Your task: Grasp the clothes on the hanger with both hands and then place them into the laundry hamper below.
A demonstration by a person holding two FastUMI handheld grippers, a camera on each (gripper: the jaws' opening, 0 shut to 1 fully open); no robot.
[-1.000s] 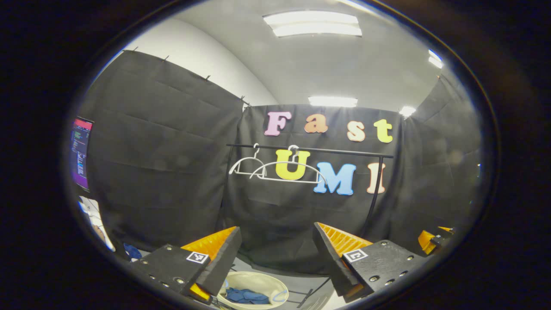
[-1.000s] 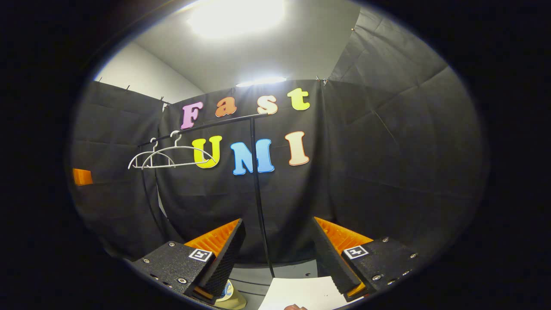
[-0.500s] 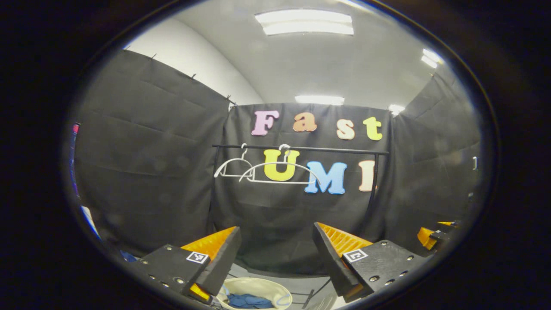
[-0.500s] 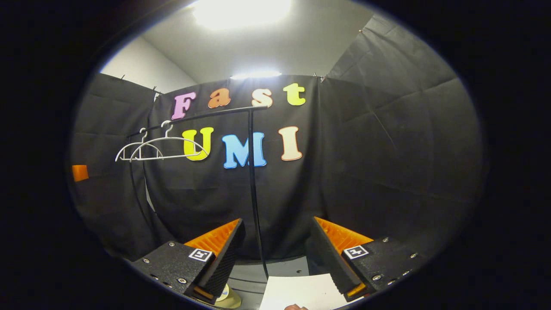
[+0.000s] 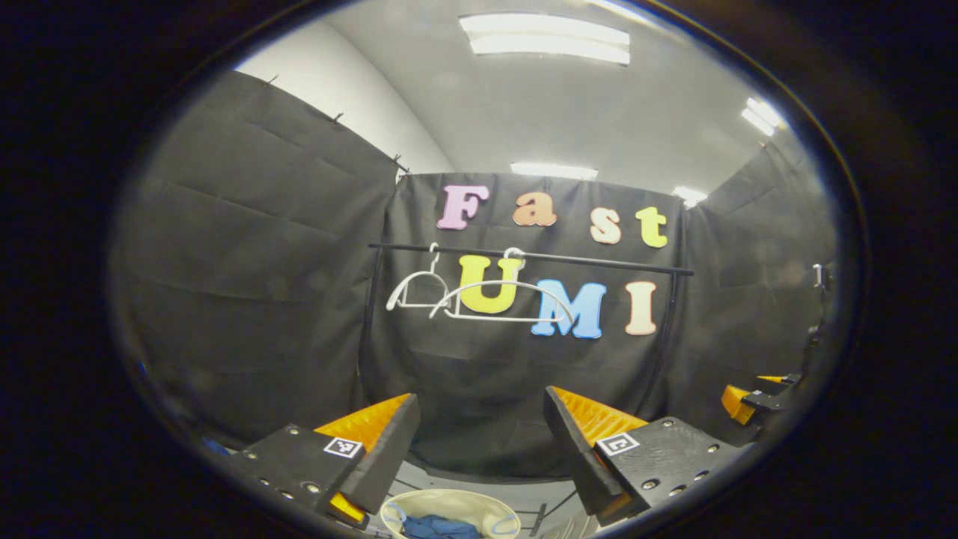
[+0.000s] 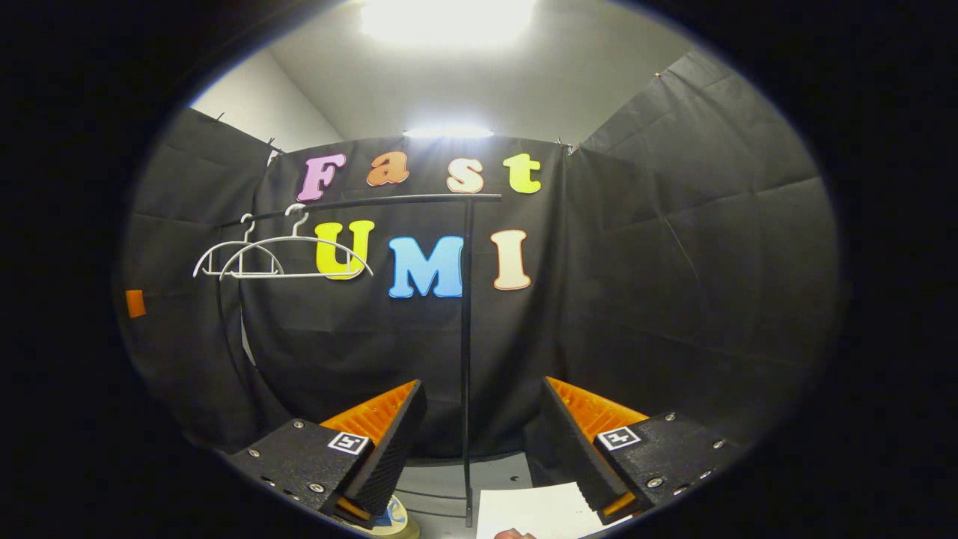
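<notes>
Open space lies ahead; the rack's upright pole and two bare hangers obstruct.

We hold our left tool and right tool level, jaws spread wide, gripping nothing; the right tool appears at four o'clock.

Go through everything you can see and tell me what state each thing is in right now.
Left hand-held gripper: open, holding nothing.
Right hand-held gripper: open, holding nothing.
Two white hangers: bare, hooked on the rail.
Clothes rail: upright, carrying just the hangers.
Laundry hamper: on the floor, open-topped.
Blue garment: lying inside the hamper.
</notes>
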